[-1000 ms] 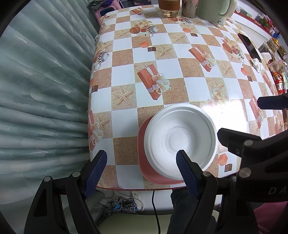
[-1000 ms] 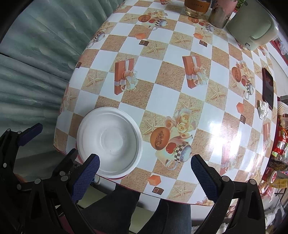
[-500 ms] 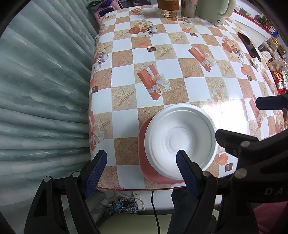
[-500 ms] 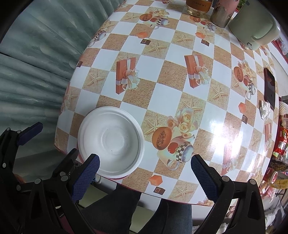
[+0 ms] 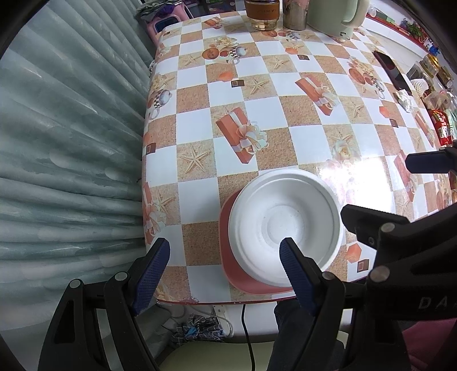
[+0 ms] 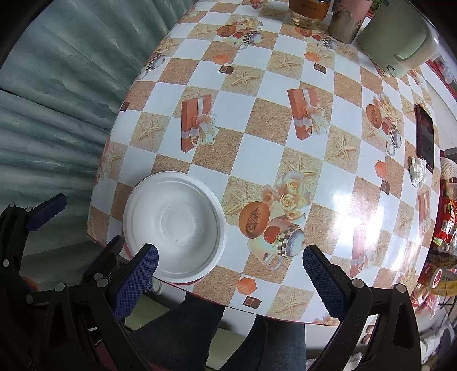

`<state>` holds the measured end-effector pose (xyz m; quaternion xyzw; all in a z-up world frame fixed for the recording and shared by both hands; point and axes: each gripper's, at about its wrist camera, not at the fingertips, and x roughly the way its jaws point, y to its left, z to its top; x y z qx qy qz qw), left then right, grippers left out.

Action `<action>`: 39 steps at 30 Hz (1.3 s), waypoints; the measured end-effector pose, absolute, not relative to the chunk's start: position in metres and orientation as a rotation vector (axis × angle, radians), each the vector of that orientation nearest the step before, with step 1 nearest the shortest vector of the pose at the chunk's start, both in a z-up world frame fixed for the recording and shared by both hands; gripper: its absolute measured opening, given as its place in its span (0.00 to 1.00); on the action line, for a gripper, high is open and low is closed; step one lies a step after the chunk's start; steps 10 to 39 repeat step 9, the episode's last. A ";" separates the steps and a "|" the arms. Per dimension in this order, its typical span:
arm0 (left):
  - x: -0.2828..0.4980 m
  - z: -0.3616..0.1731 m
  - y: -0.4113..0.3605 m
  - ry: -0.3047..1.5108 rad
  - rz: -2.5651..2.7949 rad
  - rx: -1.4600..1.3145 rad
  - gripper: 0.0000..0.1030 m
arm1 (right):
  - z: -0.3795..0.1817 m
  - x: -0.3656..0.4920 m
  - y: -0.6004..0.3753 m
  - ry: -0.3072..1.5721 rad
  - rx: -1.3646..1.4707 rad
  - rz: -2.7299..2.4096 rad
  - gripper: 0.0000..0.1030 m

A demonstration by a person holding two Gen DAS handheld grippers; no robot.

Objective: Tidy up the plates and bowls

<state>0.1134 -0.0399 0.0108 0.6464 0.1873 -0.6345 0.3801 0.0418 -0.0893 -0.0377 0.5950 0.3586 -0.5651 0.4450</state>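
Observation:
A white bowl rests on a pink plate near the table's front left corner. In the right wrist view the white bowl hides nearly all of the plate; only a thin pink rim shows below it. My left gripper hangs open above the front edge, its right pad over the bowl's near rim and its left pad over the table corner, with nothing gripped. My right gripper is open too, high above the table edge to the right of the bowl, holding nothing.
At the far end of the checked tablecloth stand a glass jar, a metal cup and a pale green kettle. A dark phone lies at the right, near snack packets. Grey-green curtain lines the left side. A person's legs show below the edge.

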 end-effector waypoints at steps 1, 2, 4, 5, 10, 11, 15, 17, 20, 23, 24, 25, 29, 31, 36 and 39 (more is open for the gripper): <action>0.114 0.011 -0.040 0.479 -1.618 1.651 0.80 | -0.038 0.042 -0.089 0.889 1.474 -1.399 0.99; 0.114 0.011 -0.041 0.478 -1.620 1.654 0.80 | -0.038 0.042 -0.089 0.889 1.474 -1.397 0.99; 0.115 0.011 -0.043 0.479 -1.616 1.658 0.80 | -0.039 0.042 -0.089 0.889 1.476 -1.395 0.99; 0.115 0.010 -0.044 0.483 -1.615 1.660 0.80 | -0.039 0.043 -0.089 0.890 1.477 -1.394 0.99; 0.116 0.014 -0.048 0.523 -1.668 1.623 0.80 | -0.040 0.042 -0.089 0.888 1.476 -1.393 0.99; 0.116 0.014 -0.048 0.523 -1.668 1.623 0.80 | -0.040 0.042 -0.089 0.888 1.476 -1.393 0.99; 0.116 0.014 -0.048 0.523 -1.668 1.623 0.80 | -0.040 0.042 -0.089 0.888 1.476 -1.393 0.99; 0.116 0.014 -0.048 0.523 -1.668 1.623 0.80 | -0.040 0.042 -0.089 0.888 1.476 -1.393 0.99; 0.116 0.014 -0.048 0.523 -1.668 1.623 0.80 | -0.040 0.042 -0.089 0.888 1.476 -1.393 0.99; 0.116 0.014 -0.048 0.523 -1.668 1.623 0.80 | -0.040 0.042 -0.089 0.888 1.476 -1.393 0.99; 0.116 0.014 -0.048 0.523 -1.668 1.623 0.80 | -0.040 0.042 -0.089 0.888 1.476 -1.393 0.99; 0.116 0.014 -0.048 0.523 -1.668 1.623 0.80 | -0.040 0.042 -0.089 0.888 1.476 -1.393 0.99; 0.116 0.014 -0.048 0.523 -1.668 1.623 0.80 | -0.040 0.042 -0.089 0.888 1.476 -1.393 0.99; 0.116 0.014 -0.048 0.523 -1.668 1.623 0.80 | -0.040 0.042 -0.089 0.888 1.476 -1.393 0.99; 0.116 0.014 -0.048 0.523 -1.668 1.623 0.80 | -0.040 0.042 -0.089 0.888 1.476 -1.393 0.99; 0.116 0.014 -0.048 0.523 -1.668 1.623 0.80 | -0.040 0.042 -0.089 0.888 1.476 -1.393 0.99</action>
